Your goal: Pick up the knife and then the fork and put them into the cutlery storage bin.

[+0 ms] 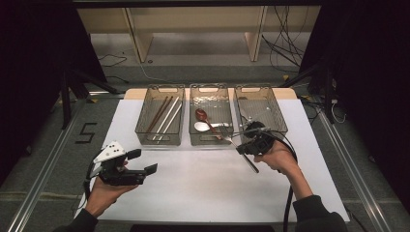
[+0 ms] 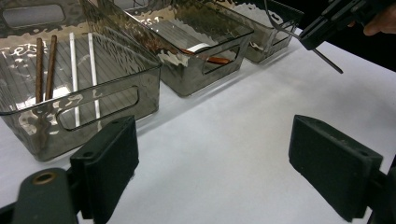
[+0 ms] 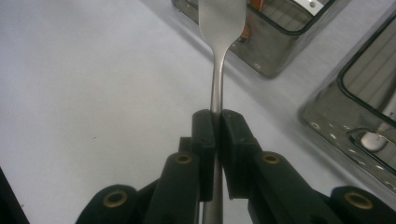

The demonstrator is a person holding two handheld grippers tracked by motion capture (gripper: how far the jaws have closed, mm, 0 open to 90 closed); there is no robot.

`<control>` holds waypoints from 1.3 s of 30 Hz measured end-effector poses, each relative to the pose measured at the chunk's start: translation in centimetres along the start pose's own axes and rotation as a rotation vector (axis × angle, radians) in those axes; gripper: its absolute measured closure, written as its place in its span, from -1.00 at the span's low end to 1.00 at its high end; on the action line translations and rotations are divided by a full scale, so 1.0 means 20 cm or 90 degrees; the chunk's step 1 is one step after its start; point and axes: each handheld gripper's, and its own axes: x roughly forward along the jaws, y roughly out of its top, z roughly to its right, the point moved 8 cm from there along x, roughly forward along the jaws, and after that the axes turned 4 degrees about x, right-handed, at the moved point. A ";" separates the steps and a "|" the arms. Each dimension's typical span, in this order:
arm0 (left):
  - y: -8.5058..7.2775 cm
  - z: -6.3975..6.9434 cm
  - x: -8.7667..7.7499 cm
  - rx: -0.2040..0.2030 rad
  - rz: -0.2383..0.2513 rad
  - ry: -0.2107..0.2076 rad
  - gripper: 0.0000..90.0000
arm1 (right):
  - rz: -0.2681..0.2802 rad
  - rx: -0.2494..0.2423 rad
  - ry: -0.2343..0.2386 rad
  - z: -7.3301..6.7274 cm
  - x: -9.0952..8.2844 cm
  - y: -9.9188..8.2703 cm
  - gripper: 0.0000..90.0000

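Nearest the person, left tool (image 1: 143,162) sits low over the white bench (image 1: 203,188), jaws spread wide, nothing between them; left gripper view shows both black pads (image 2: 109,163) apart over bare bench surface. Right tool (image 1: 243,146) is further out, right of centre, jaws pressed together on a metal fork (image 3: 218,70); right gripper view shows the pads pinching the fork's handle, flat head end pointing away toward the bins. High view: fork handle (image 1: 249,163) sticks out below the tool toward the person, fork off the bench, just in front of the gap between middle and right bins. Beyond, three smoky clear bins in a row at the bench's far side. Left bin (image 1: 161,115): two brown chopsticks (image 1: 158,114) and two white ones (image 1: 169,118), lying lengthwise. Middle bin (image 1: 210,112): red spoon (image 1: 201,115) and white spoon (image 1: 203,126). Right bin (image 1: 260,109): metal cutlery, too small to tell which. Past the bench, a wooden shelf (image 1: 193,29) and loose cables on the floor.
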 end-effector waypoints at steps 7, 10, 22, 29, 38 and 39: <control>0.00 0.00 0.00 0.001 0.000 0.000 -0.66 | 0.015 0.014 -0.002 0.04 -0.03 0.00 0.89; 0.00 0.00 0.00 0.000 0.000 0.000 -0.66 | 0.023 0.021 -0.005 0.06 -0.05 0.00 0.89; 0.00 0.00 0.00 0.001 -0.001 0.000 -0.66 | 0.065 0.068 -0.030 0.19 -0.13 -0.01 0.89; 0.00 0.00 0.00 0.000 -0.001 0.000 -0.66 | 0.085 0.098 -0.042 0.26 -0.17 -0.03 0.89; 0.00 0.00 0.00 -0.005 0.007 0.003 -0.66 | 0.097 0.123 -0.058 0.35 -0.21 -0.02 0.89; 0.00 0.00 0.00 -0.004 0.006 0.003 -0.66 | 0.101 0.126 -0.059 0.36 -0.21 -0.02 0.89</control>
